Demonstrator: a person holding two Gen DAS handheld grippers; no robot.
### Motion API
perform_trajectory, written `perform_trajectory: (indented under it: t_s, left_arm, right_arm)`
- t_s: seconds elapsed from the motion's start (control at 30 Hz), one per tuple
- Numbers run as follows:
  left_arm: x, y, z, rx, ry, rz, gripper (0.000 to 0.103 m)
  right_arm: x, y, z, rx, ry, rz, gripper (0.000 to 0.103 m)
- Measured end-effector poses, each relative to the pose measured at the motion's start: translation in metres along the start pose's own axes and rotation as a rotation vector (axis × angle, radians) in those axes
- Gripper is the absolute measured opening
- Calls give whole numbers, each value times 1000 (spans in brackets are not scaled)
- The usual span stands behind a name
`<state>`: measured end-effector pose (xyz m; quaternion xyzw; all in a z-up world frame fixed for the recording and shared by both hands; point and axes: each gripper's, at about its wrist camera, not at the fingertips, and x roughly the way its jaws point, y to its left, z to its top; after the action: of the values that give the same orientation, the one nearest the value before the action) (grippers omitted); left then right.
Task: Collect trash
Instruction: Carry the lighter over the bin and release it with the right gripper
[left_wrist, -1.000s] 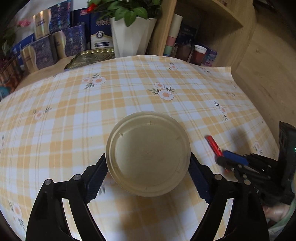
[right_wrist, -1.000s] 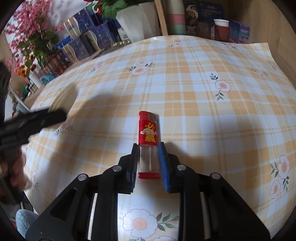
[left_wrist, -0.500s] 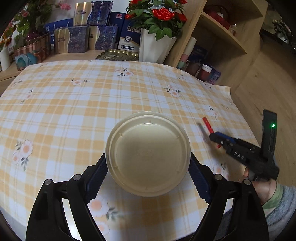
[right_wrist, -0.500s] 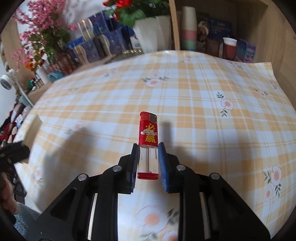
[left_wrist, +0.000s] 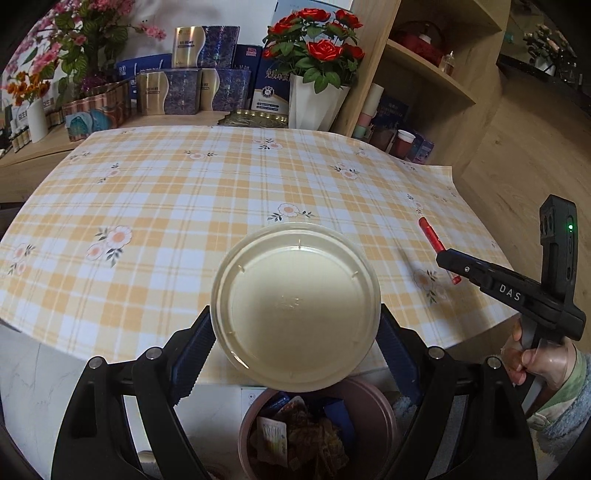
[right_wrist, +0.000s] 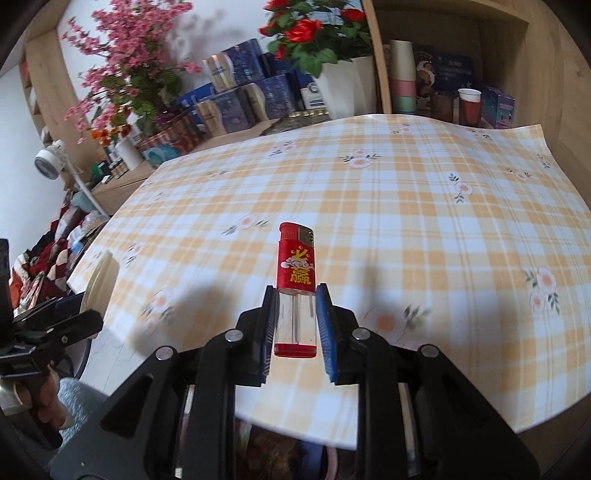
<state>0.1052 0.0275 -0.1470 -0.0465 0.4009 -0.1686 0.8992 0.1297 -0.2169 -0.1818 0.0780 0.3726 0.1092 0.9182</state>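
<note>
gripper (left_wrist: 295, 332): black, blue ribbed pads | silver screws | "DAS" marking | grey-green sleeve (left_wrist: 565, 402)

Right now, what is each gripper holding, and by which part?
Left gripper: round cream lid, clamped across its rim. Right gripper: red lighter, gripped by its clear lower body.

A home living room: a checked floral tablecloth (left_wrist: 155, 206), wooden shelving (left_wrist: 424, 70), gift boxes (left_wrist: 207, 48) and vased roses (left_wrist: 317, 40).
</note>
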Motion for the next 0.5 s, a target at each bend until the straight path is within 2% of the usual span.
perform_trajectory:
  t_s: [0.33,0.5]
  left_arm:
    - [-50,-1,-47,19,-53,28,82]
    - [-60,-5,-68,42,-70,47,82]
  right_arm:
    - [-31,50,-66,-56,43,86,25]
    - [-27,67,-105,-71,110,127,25]
